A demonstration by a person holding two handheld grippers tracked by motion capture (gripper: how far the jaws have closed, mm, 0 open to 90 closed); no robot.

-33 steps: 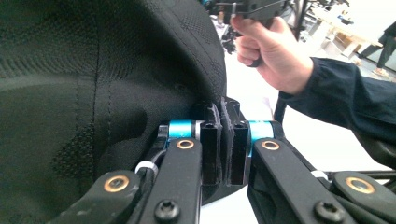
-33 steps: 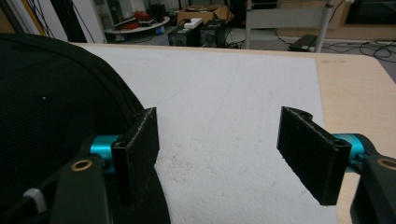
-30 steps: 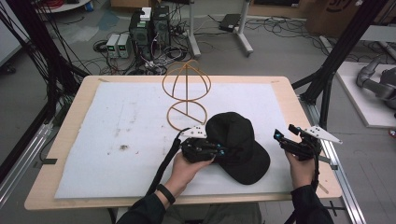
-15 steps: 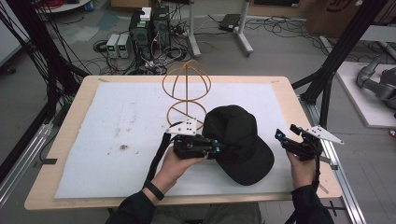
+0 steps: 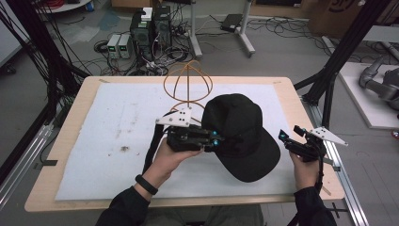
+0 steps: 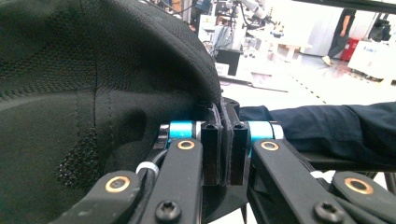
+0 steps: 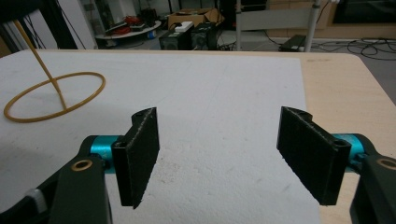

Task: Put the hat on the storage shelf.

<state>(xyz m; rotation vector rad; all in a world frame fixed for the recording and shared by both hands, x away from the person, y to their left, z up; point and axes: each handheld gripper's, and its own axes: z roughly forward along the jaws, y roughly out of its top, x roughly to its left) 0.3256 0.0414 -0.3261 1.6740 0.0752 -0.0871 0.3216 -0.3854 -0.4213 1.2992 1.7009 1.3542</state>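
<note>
Since the earlier frames, the black cap (image 5: 237,134) has been lifted and carried toward the wire stand (image 5: 187,89), and the left tongs (image 5: 217,140) have risen with it. Those tongs are clamped on the cap's edge, the fabric being pinched between the pads (image 6: 211,154). The cap is held just above the white mat (image 5: 108,136) on the surface, beside the stand's dome. The right tongs (image 7: 233,156) are held wide apart, nothing between them, near the surface's right edge. Transport appears to be the step in hand; next, the crown would need to be raised over the dome and lowered onto it.
</note>
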